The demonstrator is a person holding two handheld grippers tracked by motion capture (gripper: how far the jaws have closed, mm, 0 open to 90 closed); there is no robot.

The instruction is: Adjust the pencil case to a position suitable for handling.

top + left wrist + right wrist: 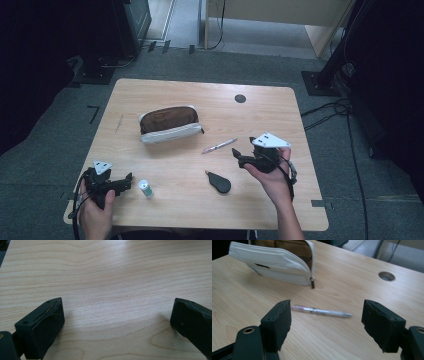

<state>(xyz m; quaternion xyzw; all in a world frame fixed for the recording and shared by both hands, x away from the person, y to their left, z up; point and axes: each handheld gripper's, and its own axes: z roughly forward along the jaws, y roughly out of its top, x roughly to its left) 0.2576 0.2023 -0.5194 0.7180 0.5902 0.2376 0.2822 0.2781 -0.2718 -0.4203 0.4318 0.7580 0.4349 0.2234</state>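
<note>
Okay, near the bottom left of the high view we see the left gripper (126,181) low over the wooden table (260,120), jaws spread wide with bare wood between them in its own view (117,315). Just right of it stands a small white bottle with a green cap (145,188). At lower centre lies a black teardrop-shaped object (218,182). Right of centre, the right gripper (242,152) is held above the table, jaws wide apart and empty. Beyond it lies a pen (322,311), apart from both jaws. Farther up, left of centre, sits an unzipped white pencil case with brown lining (170,131). A round cable hole (240,98) is near the far edge.
</note>
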